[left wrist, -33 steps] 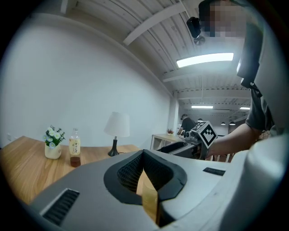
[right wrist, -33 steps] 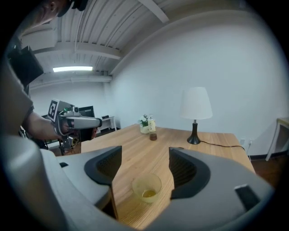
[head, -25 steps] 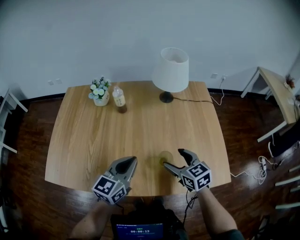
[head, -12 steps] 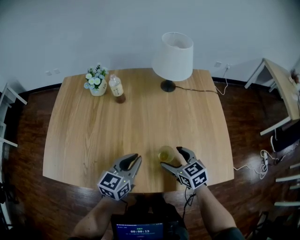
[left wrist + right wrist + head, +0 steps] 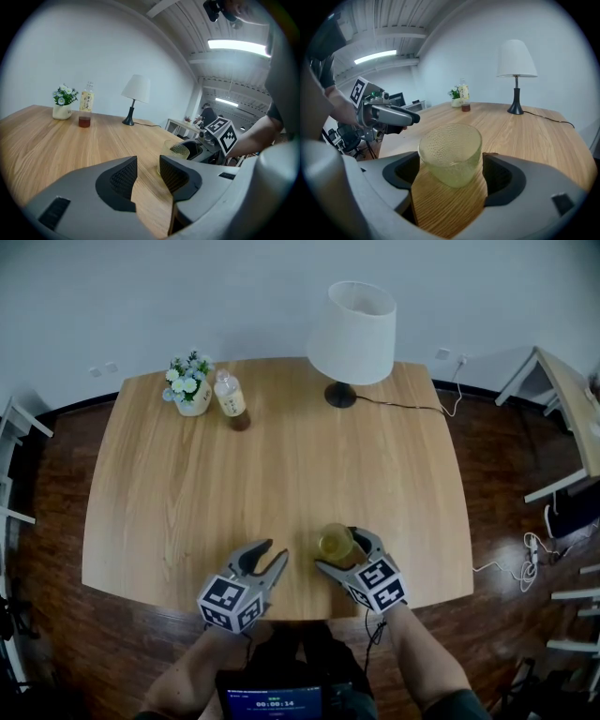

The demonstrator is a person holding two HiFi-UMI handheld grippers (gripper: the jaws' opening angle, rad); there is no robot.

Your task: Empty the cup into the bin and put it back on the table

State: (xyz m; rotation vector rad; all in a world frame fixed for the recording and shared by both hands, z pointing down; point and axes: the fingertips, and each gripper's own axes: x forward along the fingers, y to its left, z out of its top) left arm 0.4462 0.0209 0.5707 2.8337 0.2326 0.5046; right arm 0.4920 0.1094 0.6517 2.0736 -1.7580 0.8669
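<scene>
A yellowish textured glass cup (image 5: 335, 542) stands upright on the wooden table (image 5: 187, 493) near its front edge. My right gripper (image 5: 337, 549) is open around it; the jaws have just widened a little and the pads do not press on the cup (image 5: 450, 152). In the right gripper view that gripper (image 5: 451, 163) straddles the cup. My left gripper (image 5: 274, 550) hovers left of the cup, over the table's front edge. Its jaws have just been opening and nothing is between them. The left gripper view shows this gripper (image 5: 147, 161) with the cup (image 5: 177, 151) beyond its right jaw. No bin is in view.
At the table's far side stand a white lamp (image 5: 352, 324), a small flower pot (image 5: 192, 390) and a drink bottle (image 5: 228, 395). The lamp's cable (image 5: 412, 407) runs off the right edge. Another table (image 5: 562, 418) stands at the right on the dark floor.
Both grippers have sunk toward the table near the cup. The left jaws went from shut to slightly open. The cup now stands between the right jaws.
</scene>
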